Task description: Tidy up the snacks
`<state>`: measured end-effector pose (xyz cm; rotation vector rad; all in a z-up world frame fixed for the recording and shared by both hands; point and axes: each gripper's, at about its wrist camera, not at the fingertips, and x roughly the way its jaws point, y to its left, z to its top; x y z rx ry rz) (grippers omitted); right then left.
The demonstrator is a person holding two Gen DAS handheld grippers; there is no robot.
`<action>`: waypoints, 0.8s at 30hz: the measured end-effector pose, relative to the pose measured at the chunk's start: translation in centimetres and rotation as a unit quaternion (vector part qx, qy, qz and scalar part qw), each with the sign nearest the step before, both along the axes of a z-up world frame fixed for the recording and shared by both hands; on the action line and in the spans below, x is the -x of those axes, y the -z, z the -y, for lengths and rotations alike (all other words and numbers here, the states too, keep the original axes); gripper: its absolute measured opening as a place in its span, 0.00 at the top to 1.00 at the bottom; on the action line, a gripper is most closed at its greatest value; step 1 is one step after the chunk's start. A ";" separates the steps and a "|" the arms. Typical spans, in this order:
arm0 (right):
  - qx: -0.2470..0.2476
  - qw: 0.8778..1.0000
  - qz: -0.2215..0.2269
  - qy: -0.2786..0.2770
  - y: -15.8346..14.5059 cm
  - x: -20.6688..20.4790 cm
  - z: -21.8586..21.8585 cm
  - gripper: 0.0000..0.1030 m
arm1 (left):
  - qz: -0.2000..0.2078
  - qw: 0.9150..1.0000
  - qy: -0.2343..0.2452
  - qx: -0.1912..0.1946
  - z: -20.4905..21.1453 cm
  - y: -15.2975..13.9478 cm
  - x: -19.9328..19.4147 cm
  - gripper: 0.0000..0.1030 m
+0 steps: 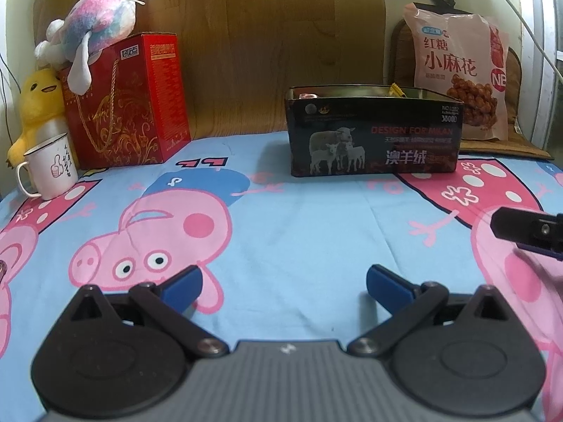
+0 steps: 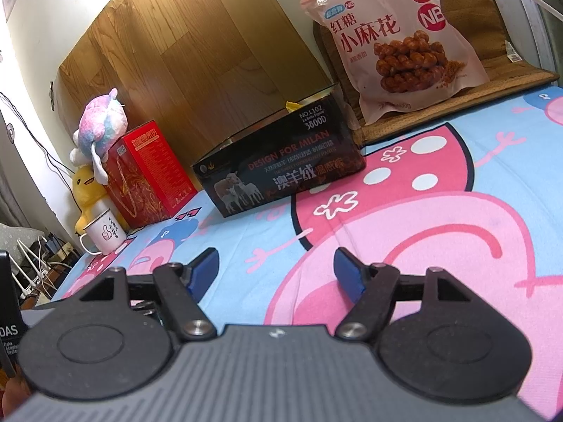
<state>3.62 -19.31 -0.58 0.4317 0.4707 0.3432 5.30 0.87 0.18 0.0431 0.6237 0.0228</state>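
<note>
Rect. black tin box — glossy snack bag behind.

A cartoon-pig sheet, pale blue and pink, covers the whole surface. Towards the back sits a dark open-topped tin box printed with sheep. Far left, a red gift box stands upright, a white enamel mug just in front of it and a yellow plush duck beside them. Back right, a woven mat lies on the surface, with a pink snack bag standing on it.
</note>
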 end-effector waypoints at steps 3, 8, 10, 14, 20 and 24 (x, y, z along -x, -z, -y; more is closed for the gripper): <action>0.000 1.000 0.000 0.000 0.0 0.0 0.0 0.28 | 0.001 1.000 0.000 -0.001 0.0 0.0 0.0 0.00; 0.000 1.000 0.000 0.000 0.0 0.0 0.0 0.28 | 0.004 1.000 0.000 -0.005 0.1 0.0 0.1 0.00; 0.000 1.000 0.000 0.000 0.0 0.0 0.0 0.28 | 0.006 1.000 -0.001 -0.006 0.1 0.0 0.2 0.00; 0.000 1.000 0.000 0.000 0.0 0.0 0.0 0.28 | 0.008 1.000 -0.004 -0.006 0.1 0.0 0.3 0.00; 0.000 1.000 0.000 -0.001 0.0 0.0 0.1 0.28 | 0.011 1.000 -0.003 -0.010 0.2 0.0 0.4 0.00; 0.000 1.000 0.000 -0.001 0.0 0.0 0.1 0.28 | 0.013 1.000 -0.003 -0.012 0.2 0.0 0.4 0.00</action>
